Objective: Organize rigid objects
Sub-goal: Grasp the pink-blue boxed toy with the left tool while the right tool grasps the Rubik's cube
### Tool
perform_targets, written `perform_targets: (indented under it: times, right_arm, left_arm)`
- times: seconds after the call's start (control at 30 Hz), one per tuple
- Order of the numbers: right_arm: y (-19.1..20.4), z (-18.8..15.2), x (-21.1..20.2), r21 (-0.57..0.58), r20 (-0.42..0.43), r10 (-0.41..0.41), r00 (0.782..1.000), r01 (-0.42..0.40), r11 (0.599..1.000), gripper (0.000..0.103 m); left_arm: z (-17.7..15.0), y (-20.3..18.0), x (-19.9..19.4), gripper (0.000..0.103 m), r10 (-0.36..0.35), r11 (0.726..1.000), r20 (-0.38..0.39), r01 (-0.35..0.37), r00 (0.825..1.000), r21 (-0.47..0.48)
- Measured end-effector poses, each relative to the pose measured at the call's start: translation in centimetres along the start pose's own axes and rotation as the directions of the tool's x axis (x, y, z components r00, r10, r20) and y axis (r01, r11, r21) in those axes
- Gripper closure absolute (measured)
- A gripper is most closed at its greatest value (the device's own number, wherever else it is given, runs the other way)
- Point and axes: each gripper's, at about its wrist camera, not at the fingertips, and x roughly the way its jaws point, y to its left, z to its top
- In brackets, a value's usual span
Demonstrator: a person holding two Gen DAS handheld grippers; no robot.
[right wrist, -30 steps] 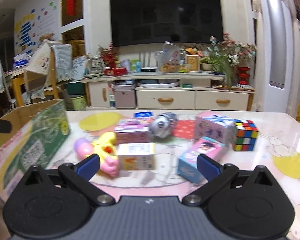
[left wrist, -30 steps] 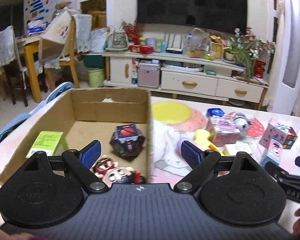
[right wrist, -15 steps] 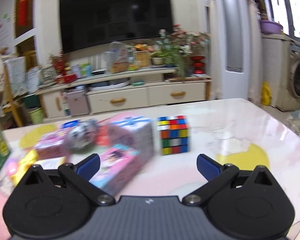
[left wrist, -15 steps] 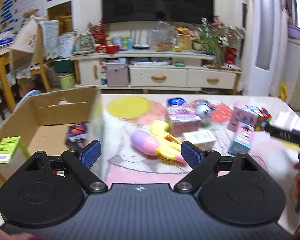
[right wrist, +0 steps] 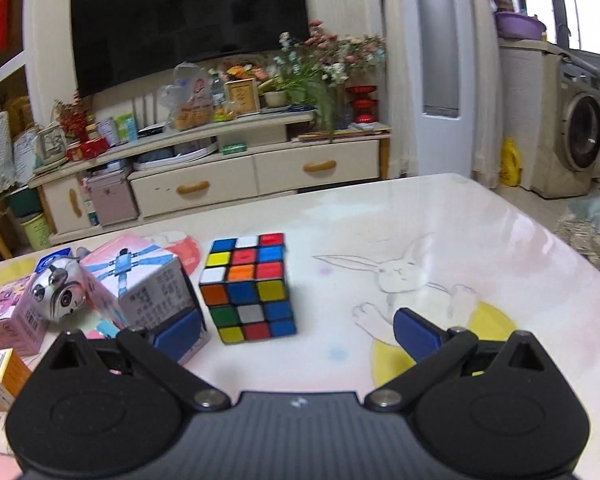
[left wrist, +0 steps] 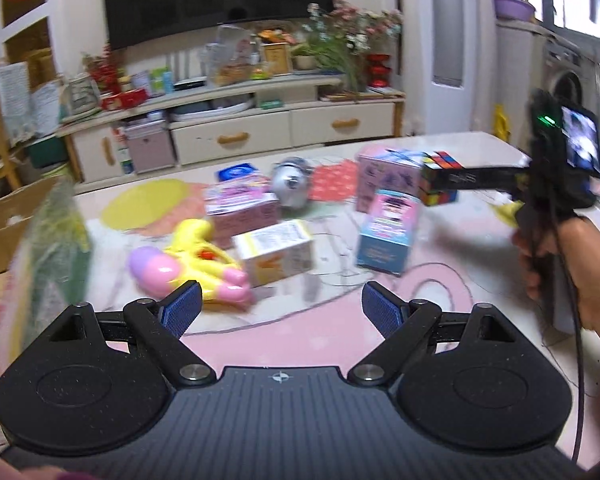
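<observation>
The right gripper (right wrist: 296,330) is held released before the Rubik's cube (right wrist: 248,286) at frame centre; jaws should be centred squarely across opposite faces. The left gripper (left wrist: 280,306) is released, empty.

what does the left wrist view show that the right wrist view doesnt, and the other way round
Only the left wrist view shows the yellow and pink toy, the cardboard box at the left edge, the blue and pink box, and the right gripper from outside, reaching to the Rubik's cube with the hand behind it.

Only the right wrist view shows the rabbit drawing on the table and the washing machine.

Both show the cube, the pink gift box, the silver toy and the TV.
</observation>
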Motion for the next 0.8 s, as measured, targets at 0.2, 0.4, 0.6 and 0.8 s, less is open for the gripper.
perform_targets:
  times: [0.2, 0.4, 0.6, 0.8]
  right_arm:
    - [0.2, 0.5, 1.7, -0.016, -0.018, -0.008, 1.000, 0.008, 1.000, 0.001]
    - [0.4, 1.0, 2.9, -0.057, -0.023, -0.016, 1.000, 0.015, 0.998, 0.001]
    - [0.6, 1.2, 3.6, -0.088, -0.017, -0.016, 1.000, 0.014, 0.996, 0.001]
    - [-0.5, 1.8, 4.4, -0.034, -0.032, 0.007, 0.999, -0.008, 0.999, 0.008]
  left_arm:
    - [-0.4, -3.1, 1.6, 0.000, -0.061, 0.995, 0.020, 0.060, 0.998, 0.085]
    - [0.2, -5.5, 4.4, 0.000, -0.102, 0.986, 0.041, 0.096, 0.994, 0.136]
    - [1.3, -7.2, 8.2, 0.000, -0.108, 0.982, 0.040, 0.101, 0.993, 0.160]
    - [1.8, -8.4, 11.6, 0.002, -0.126, 0.977, 0.005, 0.123, 0.992, 0.176]
